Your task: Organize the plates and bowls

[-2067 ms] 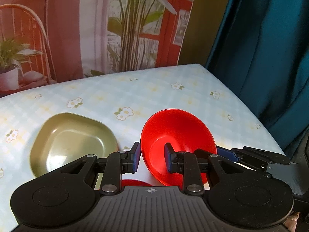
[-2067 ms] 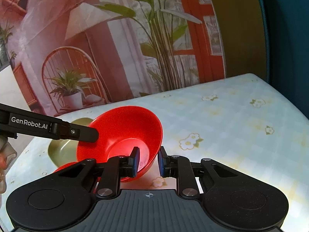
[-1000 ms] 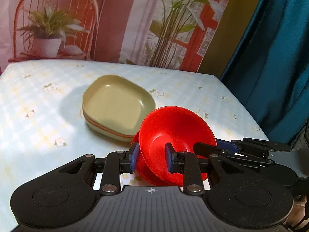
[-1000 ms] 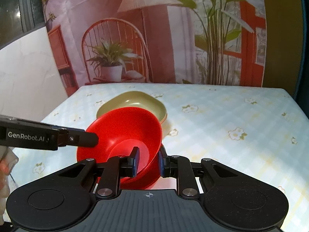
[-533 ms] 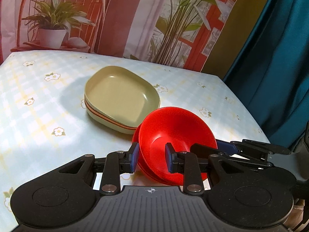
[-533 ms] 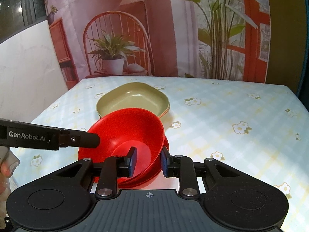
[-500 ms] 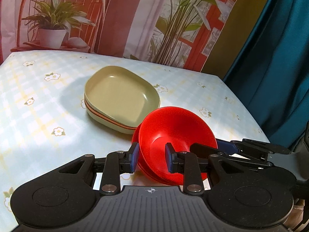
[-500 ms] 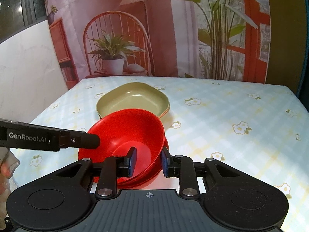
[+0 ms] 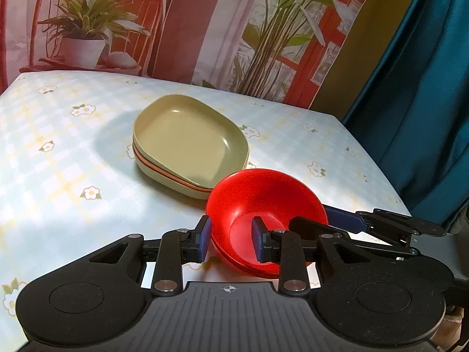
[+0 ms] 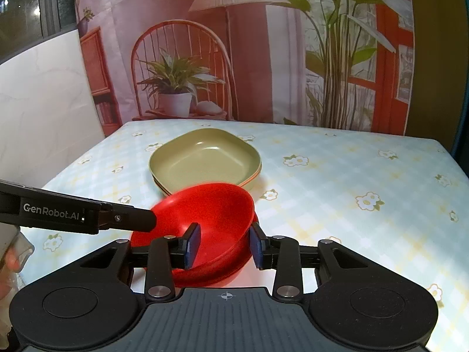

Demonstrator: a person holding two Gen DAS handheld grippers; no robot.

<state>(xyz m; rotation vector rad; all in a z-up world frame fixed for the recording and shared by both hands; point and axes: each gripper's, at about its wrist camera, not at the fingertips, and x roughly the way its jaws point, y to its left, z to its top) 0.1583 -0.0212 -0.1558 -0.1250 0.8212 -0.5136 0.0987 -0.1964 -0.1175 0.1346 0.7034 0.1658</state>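
A red bowl [image 9: 265,205] sits nested in another red bowl on the flowered tablecloth, also in the right wrist view [image 10: 211,214]. My left gripper [image 9: 231,240] is open, its jaws straddling the bowl's near-left rim without pinching it. My right gripper [image 10: 224,245] is open with its jaws wide on either side of the bowl's right rim. A stack of olive green plates [image 9: 187,143] lies just behind the bowls, also in the right wrist view [image 10: 205,158].
The table [image 10: 366,176] has a light blue checked cloth with flowers. A printed backdrop hangs behind it and a teal curtain [image 9: 410,102] hangs at the right. A white wall [image 10: 44,102] stands at the left.
The red bowl has been lowered into the other red bowl. Both grippers have opened and let go of its rim; the right one opened widest.
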